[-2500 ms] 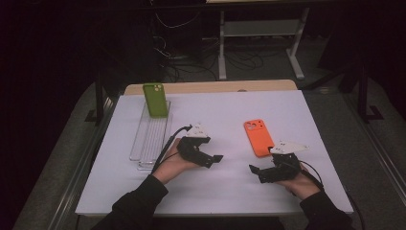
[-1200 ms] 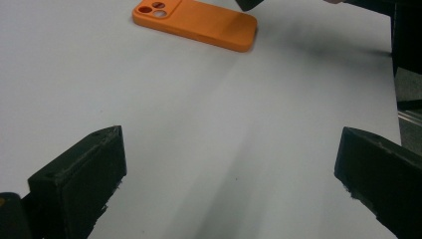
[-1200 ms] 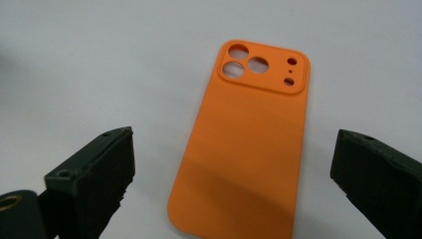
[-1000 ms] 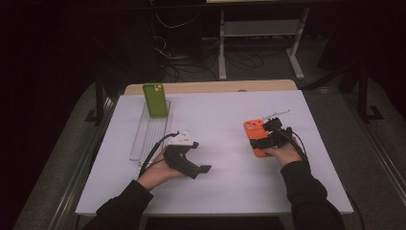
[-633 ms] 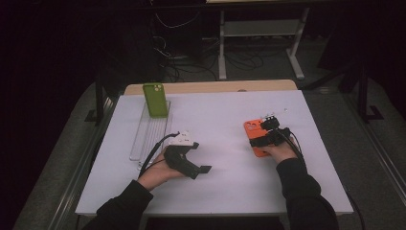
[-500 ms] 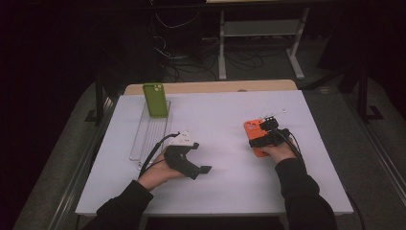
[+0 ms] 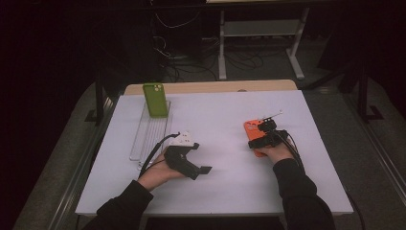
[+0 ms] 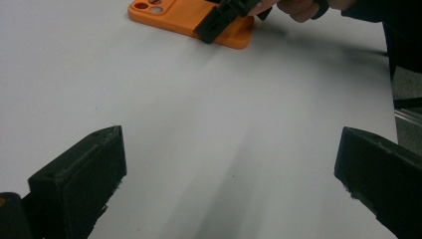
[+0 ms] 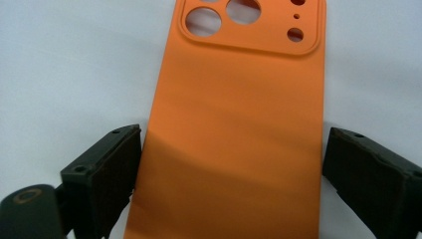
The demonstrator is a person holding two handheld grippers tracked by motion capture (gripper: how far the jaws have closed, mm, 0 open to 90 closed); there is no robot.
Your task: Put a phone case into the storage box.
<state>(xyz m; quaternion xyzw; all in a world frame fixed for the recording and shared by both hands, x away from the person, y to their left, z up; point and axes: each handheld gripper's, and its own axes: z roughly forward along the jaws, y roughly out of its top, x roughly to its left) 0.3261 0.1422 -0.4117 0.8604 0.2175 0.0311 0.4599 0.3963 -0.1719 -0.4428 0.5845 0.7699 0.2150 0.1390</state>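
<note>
While the orange phone case (image 7: 253,135) lies flat on the white table (image 7: 225,115) in the high view, the right gripper (image 7: 261,139) sits over its near end, and the case has not been lifted. Judging from this, the work looks to be at its pick-up step: 1 green phone case (image 7: 155,99) stands propped at the far end of a clear slotted rack (image 7: 149,132) on the left side, and the orange one seems meant to join it, so the grasp, the carry and the placing are all left to do. The left gripper (image 7: 194,165) rests low on the table near the rack's near end, well apart from the orange case.

Seen from the left gripper view, its own 2 black jaws stand wide apart with nothing between them but bare table. Farther off, the orange phone case (image 8: 191,22) lies with its camera cut-outs to the left, and the right gripper (image 8: 221,20) comes down on its right-hand part.

Looking along the right gripper view, the orange phone case (image 9: 239,124) runs lengthwise up between the 2 jaws, camera cut-outs at the far end. The jaws straddle its 2 long edges, spread a little wider than the case: the left jaw is just beside its edge, the right jaw stands slightly off. I judge they have not yet closed on it.
</note>
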